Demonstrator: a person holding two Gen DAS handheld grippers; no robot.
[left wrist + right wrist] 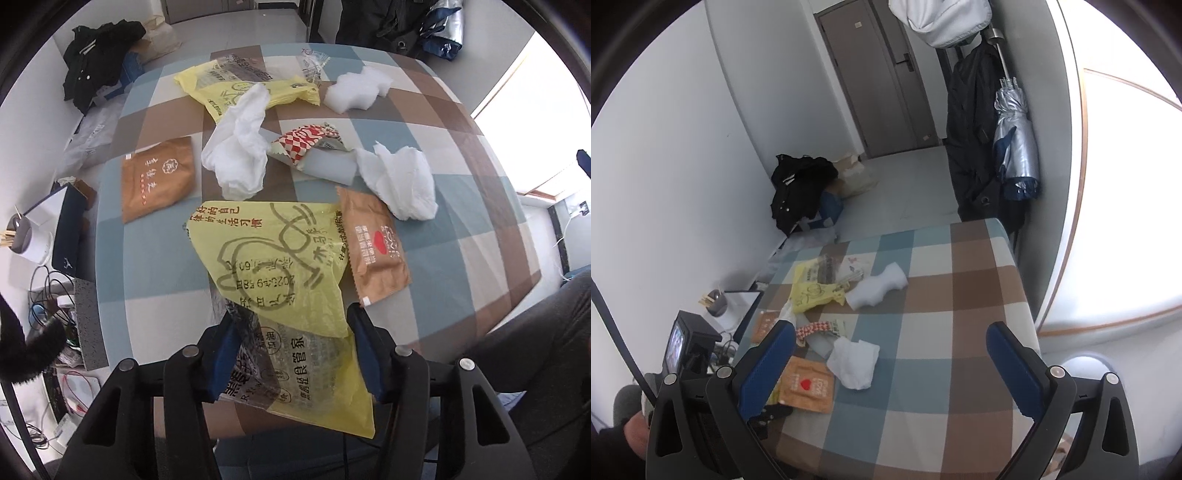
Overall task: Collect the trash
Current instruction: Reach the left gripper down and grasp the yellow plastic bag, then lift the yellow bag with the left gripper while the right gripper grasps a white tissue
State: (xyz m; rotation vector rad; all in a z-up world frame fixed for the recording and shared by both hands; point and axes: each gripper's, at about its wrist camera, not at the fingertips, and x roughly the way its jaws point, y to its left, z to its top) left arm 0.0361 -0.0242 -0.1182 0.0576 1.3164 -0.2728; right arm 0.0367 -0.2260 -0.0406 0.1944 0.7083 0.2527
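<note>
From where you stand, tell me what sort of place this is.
Probably a room in a home: a checked tablecloth strewn with wrappers, coats and an umbrella hanging by a door.

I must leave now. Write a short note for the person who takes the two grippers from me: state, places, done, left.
Left gripper: jaws around the near yellow bag; firm grip unclear.
Right gripper: open, empty, above the checked table.
On the table: far yellow bag, two tissues, two brown packets, red checked wrapper, white foam.
Done: nothing visibly collected.
Left: everything; no bin is in view.
</note>
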